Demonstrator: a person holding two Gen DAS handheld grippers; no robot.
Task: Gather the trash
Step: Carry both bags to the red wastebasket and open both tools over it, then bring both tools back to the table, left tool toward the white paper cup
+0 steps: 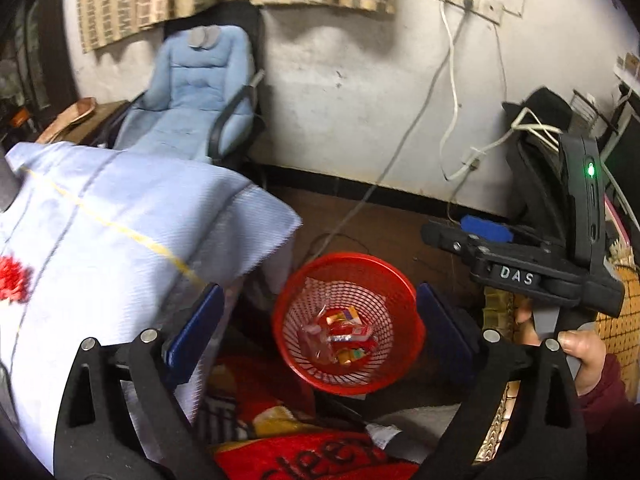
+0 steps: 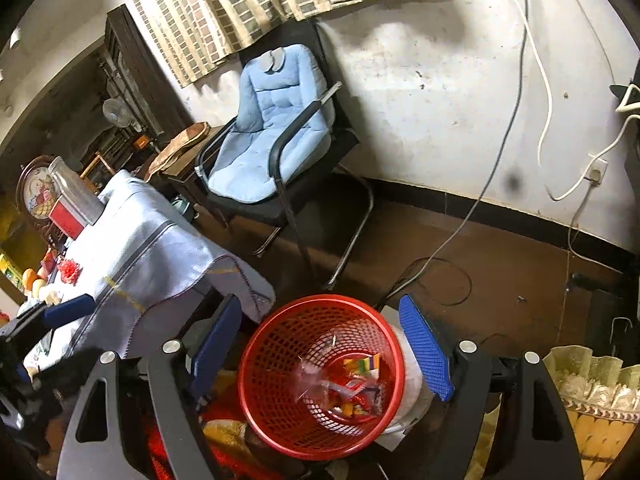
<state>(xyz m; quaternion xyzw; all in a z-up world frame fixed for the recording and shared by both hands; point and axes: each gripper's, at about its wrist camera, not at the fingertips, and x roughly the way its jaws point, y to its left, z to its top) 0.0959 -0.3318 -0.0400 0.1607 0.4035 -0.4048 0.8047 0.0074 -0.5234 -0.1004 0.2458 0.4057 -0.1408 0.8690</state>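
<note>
A red mesh basket [image 1: 404, 344] [image 2: 260, 380] stands low beside the table, with several colourful wrappers [image 1: 348, 332] [image 2: 360, 380] and a clear plastic one lying in it. My left gripper [image 1: 320, 330] hangs above the basket, open, its blue pads wide apart with nothing between them. My right gripper [image 2: 320, 350] is also open over the basket, its pads straddling the rim from above without touching it. In the left wrist view the right gripper [image 1: 460, 232] reaches in from the right, held by a hand [image 1: 584, 356]. One left finger [image 2: 68, 308] shows at the right wrist view's left edge.
A table under a pale blue cloth [image 1: 120, 220] [image 2: 152, 248] stands left of the basket, with a jar, a red box and fruit at its far end. A chair with a blue cushion [image 1: 196, 92] [image 2: 272, 140] is behind. Cables trail across the brown floor [image 2: 500, 280]. A red blanket [image 1: 312, 452] lies below.
</note>
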